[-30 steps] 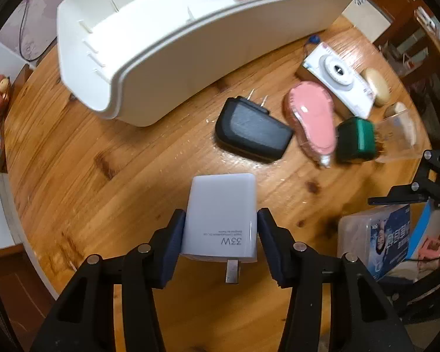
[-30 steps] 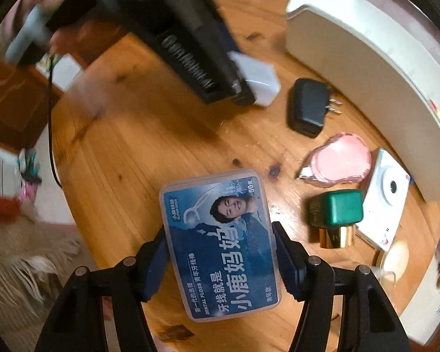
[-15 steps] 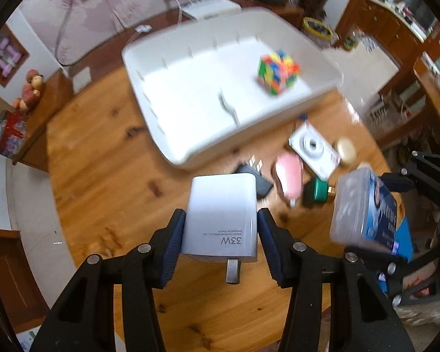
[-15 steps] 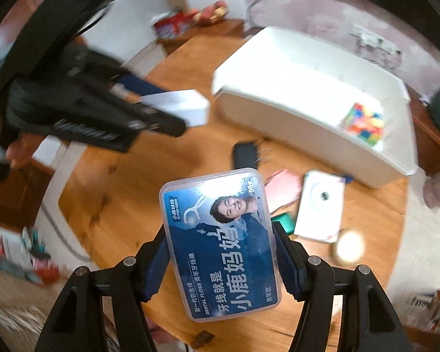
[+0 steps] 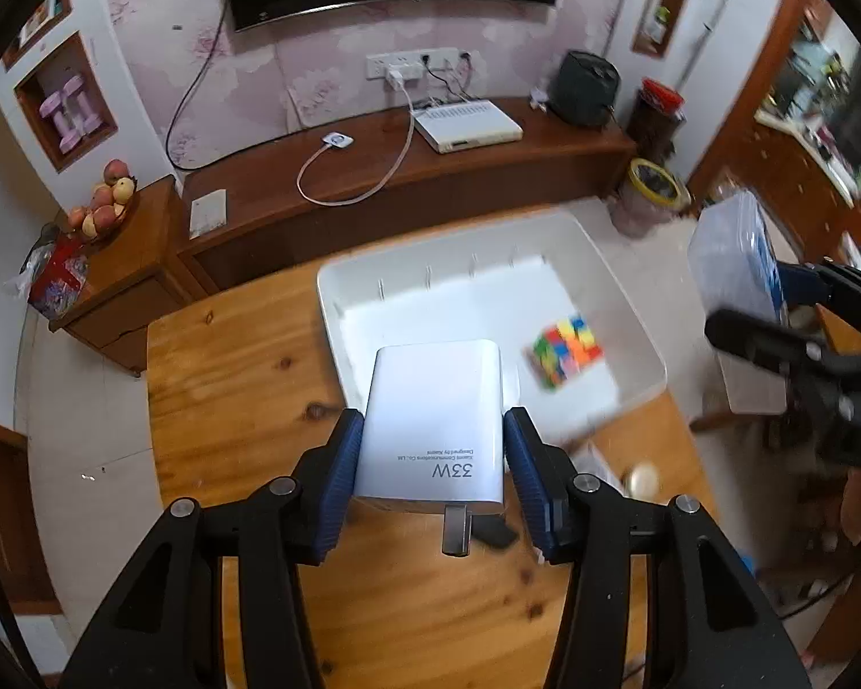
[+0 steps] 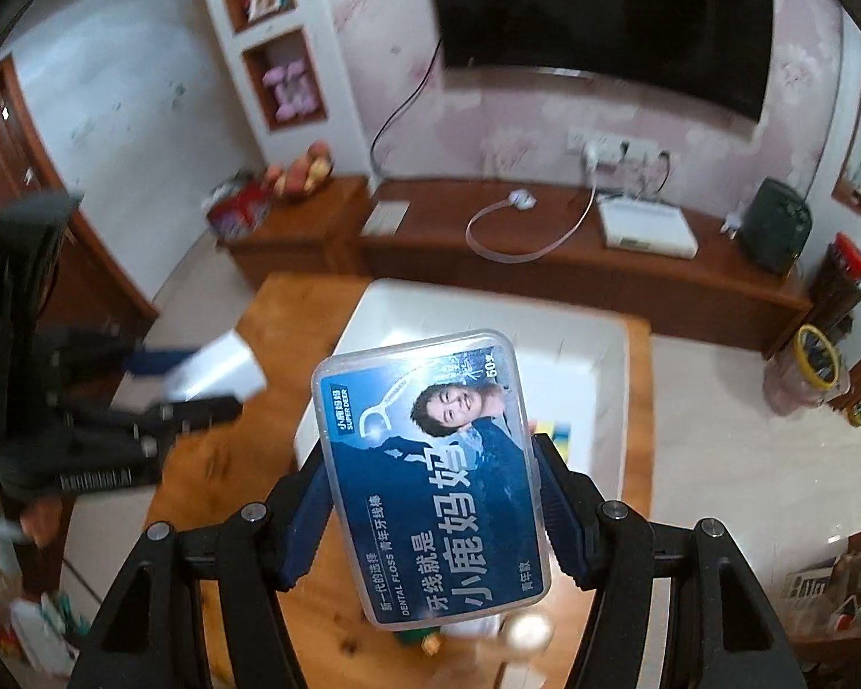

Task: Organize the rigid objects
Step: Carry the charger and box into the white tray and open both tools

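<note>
My left gripper (image 5: 430, 459) is shut on a white 33W charger (image 5: 433, 419), held high over the wooden table (image 5: 229, 390). Below it lies the white bin (image 5: 488, 293) with a colourful puzzle cube (image 5: 565, 349) inside. My right gripper (image 6: 430, 499) is shut on a clear dental floss box (image 6: 430, 471) with a blue label, also high above the white bin (image 6: 597, 356). The floss box (image 5: 732, 247) and right gripper appear at the right of the left wrist view. The charger (image 6: 218, 373) and left gripper show blurred at the left of the right wrist view.
A black adapter (image 5: 496, 531) and a small round beige object (image 5: 643, 477) lie on the table near the bin, mostly hidden. A long wooden TV cabinet (image 5: 407, 172) with a white set-top box (image 5: 468, 125) runs behind. A bin with a yellow rim (image 5: 654, 186) stands on the floor.
Both grippers have risen well above the table with their loads and tilted up, so the room and the whole bin came into view. Table objects shrank and slid under the grippers.
</note>
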